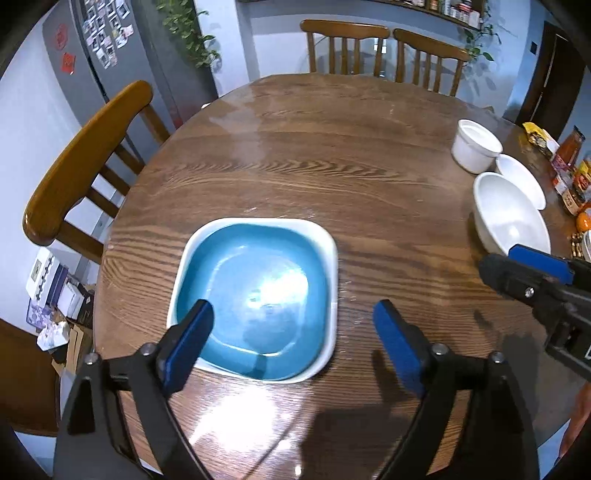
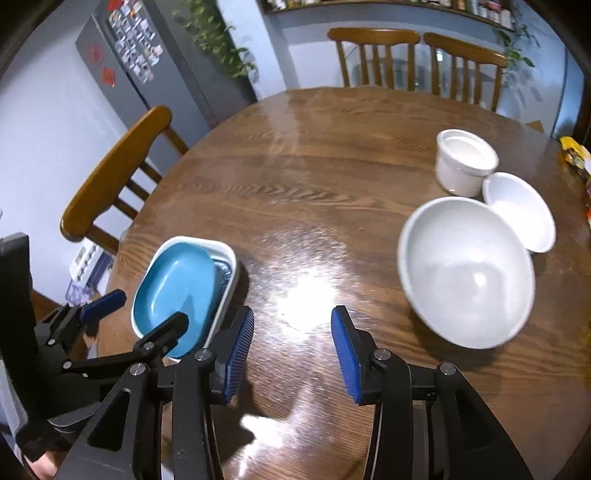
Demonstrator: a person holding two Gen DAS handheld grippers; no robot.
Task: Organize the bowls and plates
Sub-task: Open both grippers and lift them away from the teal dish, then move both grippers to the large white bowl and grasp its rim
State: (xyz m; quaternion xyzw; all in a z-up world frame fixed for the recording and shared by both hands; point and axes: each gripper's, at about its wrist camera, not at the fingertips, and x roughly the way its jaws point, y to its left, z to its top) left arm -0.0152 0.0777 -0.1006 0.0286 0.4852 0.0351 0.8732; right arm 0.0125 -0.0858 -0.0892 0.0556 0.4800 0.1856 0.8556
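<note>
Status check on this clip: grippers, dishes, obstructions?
Left gripper open over blue square dish. Right gripper open, empty. Large white bowl untouched. Nothing blocking.

We are in a home dining room: a round wooden desk stands ringed by wooden spindle-back chairs, two at its far edge and one at its left edge. Behind them we see a grey fridge covered with photos and red paper cuttings, a trailing houseplant, and a wall shelf of jars. Food packets and bottles crowd the desk's right edge
</note>
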